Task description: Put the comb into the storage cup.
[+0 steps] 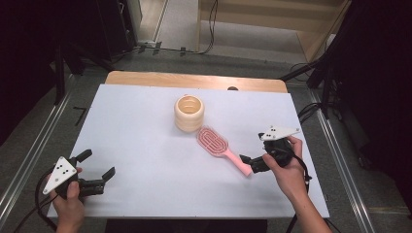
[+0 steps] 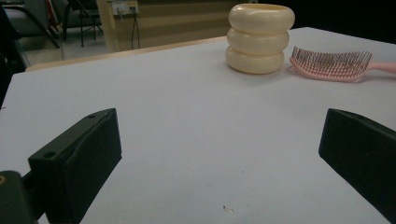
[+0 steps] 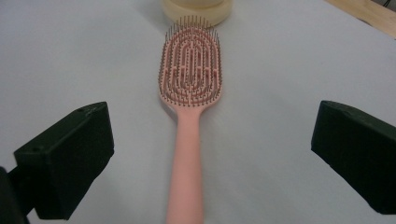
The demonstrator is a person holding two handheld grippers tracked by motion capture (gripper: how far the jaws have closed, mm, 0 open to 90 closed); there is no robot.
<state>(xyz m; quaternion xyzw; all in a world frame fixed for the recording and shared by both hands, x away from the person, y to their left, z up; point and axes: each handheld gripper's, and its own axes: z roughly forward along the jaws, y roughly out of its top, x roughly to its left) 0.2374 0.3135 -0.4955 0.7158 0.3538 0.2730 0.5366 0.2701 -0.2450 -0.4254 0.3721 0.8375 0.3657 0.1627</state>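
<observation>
with the pink hairbrush point(image 3: 189, 88) lying bristles-up beside the cream ringed cup point(image 1: 189, 113), the right gripper point(image 3: 205, 158), jaws spread astride its handle, should close squarely mid-handle; left gripper point(image 1: 97, 171) hovers spread, empty.

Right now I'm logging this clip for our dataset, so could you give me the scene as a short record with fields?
surface: white table
hairbrush: pink hairbrush, bristles up, handle toward right gripper
container: cream ribbed cup, upright, just beyond the brush head
left gripper: left gripper, open, near table corner, away from both items
right gripper: right gripper, open, jaws either side of the brush handle, not closed on it
</observation>
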